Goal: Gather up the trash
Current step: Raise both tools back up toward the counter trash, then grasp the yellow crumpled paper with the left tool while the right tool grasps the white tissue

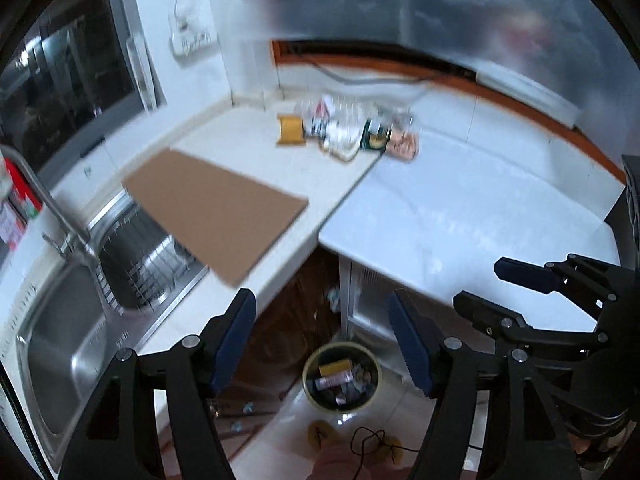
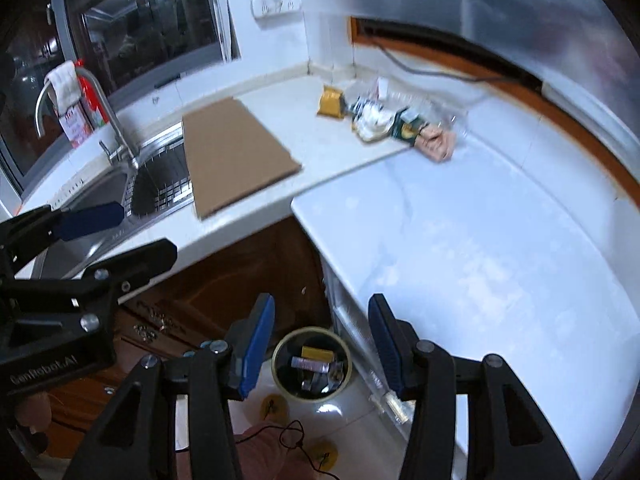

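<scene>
The trash (image 2: 384,120), a heap of light, crinkly wrappers at the counter's (image 2: 460,240) far corner, is best pinched by a loose edge, both left gripper (image 1: 322,340) and right gripper (image 2: 322,344) being held apart and empty.

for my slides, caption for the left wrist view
Both open grippers above a floor bin holding wrappers; more trash waits on the counter.
</scene>
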The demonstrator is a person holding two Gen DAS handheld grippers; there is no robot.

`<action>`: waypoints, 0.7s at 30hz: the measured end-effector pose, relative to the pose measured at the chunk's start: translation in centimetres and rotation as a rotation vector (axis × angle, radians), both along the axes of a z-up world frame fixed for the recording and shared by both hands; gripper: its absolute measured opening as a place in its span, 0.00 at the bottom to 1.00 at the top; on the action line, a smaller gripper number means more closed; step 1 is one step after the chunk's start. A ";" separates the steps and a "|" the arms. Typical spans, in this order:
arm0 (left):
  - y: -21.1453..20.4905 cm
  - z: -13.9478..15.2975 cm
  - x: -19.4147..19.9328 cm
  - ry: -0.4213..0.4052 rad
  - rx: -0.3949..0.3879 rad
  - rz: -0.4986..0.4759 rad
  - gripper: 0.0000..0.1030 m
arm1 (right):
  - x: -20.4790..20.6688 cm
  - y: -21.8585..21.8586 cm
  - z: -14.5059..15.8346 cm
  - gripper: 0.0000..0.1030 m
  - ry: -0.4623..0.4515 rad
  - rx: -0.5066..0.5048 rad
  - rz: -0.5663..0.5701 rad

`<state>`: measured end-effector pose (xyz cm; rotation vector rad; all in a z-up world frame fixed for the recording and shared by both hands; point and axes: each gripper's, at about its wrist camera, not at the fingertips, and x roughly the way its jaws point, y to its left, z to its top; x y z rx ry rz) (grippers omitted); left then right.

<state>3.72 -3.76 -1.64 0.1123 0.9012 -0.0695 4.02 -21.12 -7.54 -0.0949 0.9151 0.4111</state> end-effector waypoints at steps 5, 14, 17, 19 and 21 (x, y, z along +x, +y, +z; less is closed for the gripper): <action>-1.1 2.6 0.9 -0.055 0.018 -0.014 0.68 | 1.1 -1.1 2.3 0.48 -0.057 0.024 -0.019; 0.1 4.3 4.8 -0.074 0.028 -0.023 0.70 | 5.1 -2.6 4.2 0.52 -0.084 0.045 -0.078; 1.2 4.3 7.1 -0.056 0.013 -0.032 0.71 | 7.5 -2.8 4.6 0.52 -0.069 0.042 -0.110; 2.2 4.3 9.3 -0.030 -0.005 -0.049 0.71 | 9.1 -2.7 4.8 0.52 -0.060 0.040 -0.127; 3.2 4.2 11.3 -0.012 -0.007 -0.065 0.71 | 11.0 -2.6 5.2 0.52 -0.049 0.040 -0.145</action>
